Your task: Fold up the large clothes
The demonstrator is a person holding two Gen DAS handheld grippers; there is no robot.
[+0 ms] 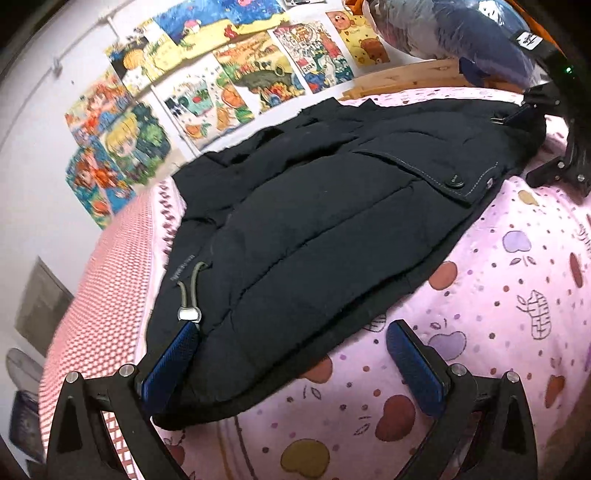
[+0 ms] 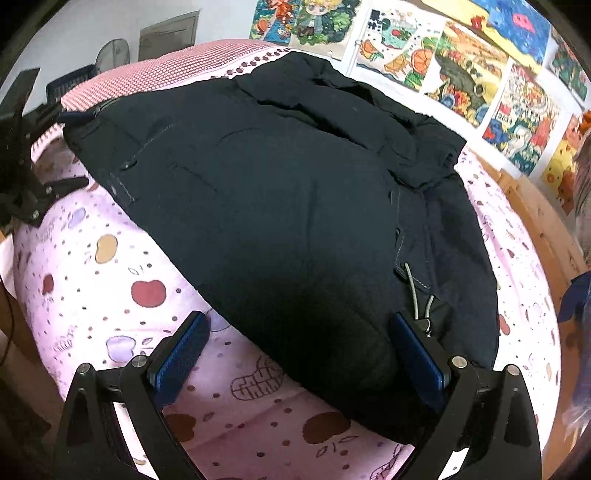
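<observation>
A dark navy padded jacket [image 1: 317, 206] lies folded in a thick pile on the pink fruit-print bedsheet [image 1: 498, 288]. My left gripper [image 1: 291, 347] is open at the jacket's near edge; its left finger [image 1: 173, 354] rests by the grey drawcord toggle [image 1: 189, 313] and its right finger stands over bare sheet. In the right wrist view the jacket [image 2: 280, 192] fills the middle. My right gripper [image 2: 299, 343] is open across the jacket's near corner, its right finger [image 2: 417, 358] beside a drawcord [image 2: 415, 295]. Each gripper shows in the other's view at the jacket's far end, the right gripper [image 1: 554, 162] and the left gripper [image 2: 33, 184].
Colourful posters [image 1: 229, 74] cover the wall behind the bed. A wooden bed frame [image 2: 535, 221] runs along the wall side. A plastic-wrapped bundle [image 1: 443, 29] sits at the head end. A fan [image 2: 112, 53] and a dark basket [image 2: 74, 83] stand beyond the bed's far edge.
</observation>
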